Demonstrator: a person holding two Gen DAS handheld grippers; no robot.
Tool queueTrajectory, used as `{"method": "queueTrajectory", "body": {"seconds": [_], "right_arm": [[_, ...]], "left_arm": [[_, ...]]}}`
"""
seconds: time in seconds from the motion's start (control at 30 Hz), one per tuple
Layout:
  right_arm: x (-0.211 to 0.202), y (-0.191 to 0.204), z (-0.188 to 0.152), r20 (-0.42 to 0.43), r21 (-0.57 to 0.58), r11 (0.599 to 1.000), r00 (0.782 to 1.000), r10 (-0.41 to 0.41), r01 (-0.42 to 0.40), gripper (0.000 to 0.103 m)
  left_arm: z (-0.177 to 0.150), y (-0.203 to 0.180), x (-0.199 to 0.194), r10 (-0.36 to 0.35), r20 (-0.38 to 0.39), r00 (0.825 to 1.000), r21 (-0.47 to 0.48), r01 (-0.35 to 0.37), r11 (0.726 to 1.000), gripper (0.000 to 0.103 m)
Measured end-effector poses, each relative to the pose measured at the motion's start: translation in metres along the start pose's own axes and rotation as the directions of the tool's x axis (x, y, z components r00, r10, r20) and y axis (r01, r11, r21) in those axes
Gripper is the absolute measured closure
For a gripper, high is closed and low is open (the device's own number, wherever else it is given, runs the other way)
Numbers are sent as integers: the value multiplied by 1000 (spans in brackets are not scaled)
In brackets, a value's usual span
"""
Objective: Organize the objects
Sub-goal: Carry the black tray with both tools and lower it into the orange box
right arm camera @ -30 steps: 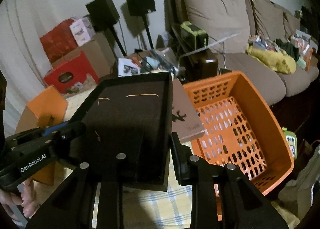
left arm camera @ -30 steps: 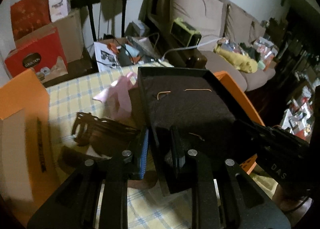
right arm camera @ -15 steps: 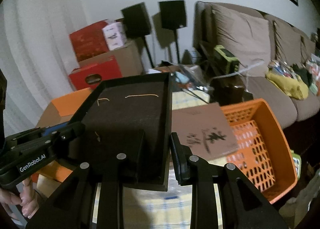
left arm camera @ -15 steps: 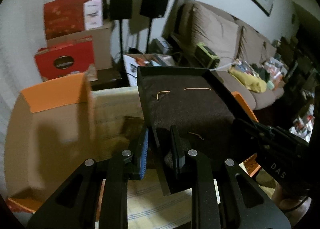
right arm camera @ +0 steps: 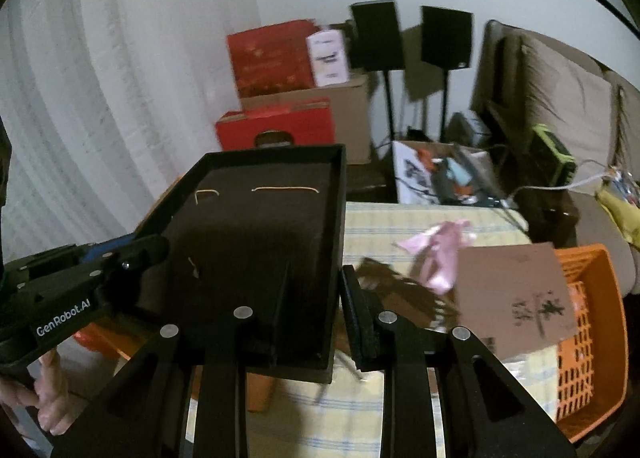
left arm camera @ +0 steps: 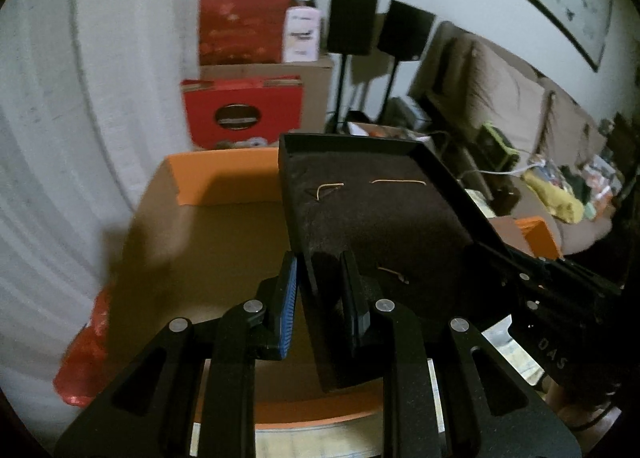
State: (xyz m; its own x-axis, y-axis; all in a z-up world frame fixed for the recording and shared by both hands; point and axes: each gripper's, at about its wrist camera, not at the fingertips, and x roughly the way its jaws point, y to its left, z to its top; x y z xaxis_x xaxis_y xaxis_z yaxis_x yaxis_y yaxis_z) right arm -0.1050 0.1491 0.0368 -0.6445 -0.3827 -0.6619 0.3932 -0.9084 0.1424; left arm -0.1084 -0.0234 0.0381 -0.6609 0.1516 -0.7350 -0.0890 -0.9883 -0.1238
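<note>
The black tray (left arm camera: 372, 214) with its dark felt lining (a few thin gold wires lie on the felt) is held in the air by both claws. The left claw (left arm camera: 320, 298) is clamped on the tray's left wall, one finger inside, one outside. The right claw (right arm camera: 316, 318) pinches the tray's right wall (right arm camera: 338, 242) the same way. Below the tray sits an open orange-rimmed cardboard box (left arm camera: 208, 242). To the right, on the checked tabletop (right arm camera: 400, 222), lie a pink cloth (right arm camera: 440, 254) and a brown card (right arm camera: 516, 294), the card overlapping an orange basket (right arm camera: 592, 342).
</note>
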Motion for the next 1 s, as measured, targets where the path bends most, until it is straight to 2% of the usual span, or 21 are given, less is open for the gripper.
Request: {"method": "queueTrajectory", "body": {"seconds": [0.17,0.47,0.87,0.93,1.0], "right_arm": [[20,29,-2,-27,-27,999,999,36,-37,78],[61,52,-9,-114,-25,996,990,87,-90,78],[107,65,-28,-226,-77,994,973,54,-73,79],[112,67,-29,-233,-98,994,972,31,-55,87],[115,68,-30,-236,-115,992,971,22,-50,89]], "left_arm": [[-8,34,2,36,-12,999,-30,-36,999,84],[-13,70,28,70,-64,995,-62,-74,995,84],[-28,95,75,83,-162,983,-92,-99,991,84],[-31,97,83,89,-184,979,-93,-108,990,84],[-34,100,90,94,-208,974,-91,-115,989,84]]}}
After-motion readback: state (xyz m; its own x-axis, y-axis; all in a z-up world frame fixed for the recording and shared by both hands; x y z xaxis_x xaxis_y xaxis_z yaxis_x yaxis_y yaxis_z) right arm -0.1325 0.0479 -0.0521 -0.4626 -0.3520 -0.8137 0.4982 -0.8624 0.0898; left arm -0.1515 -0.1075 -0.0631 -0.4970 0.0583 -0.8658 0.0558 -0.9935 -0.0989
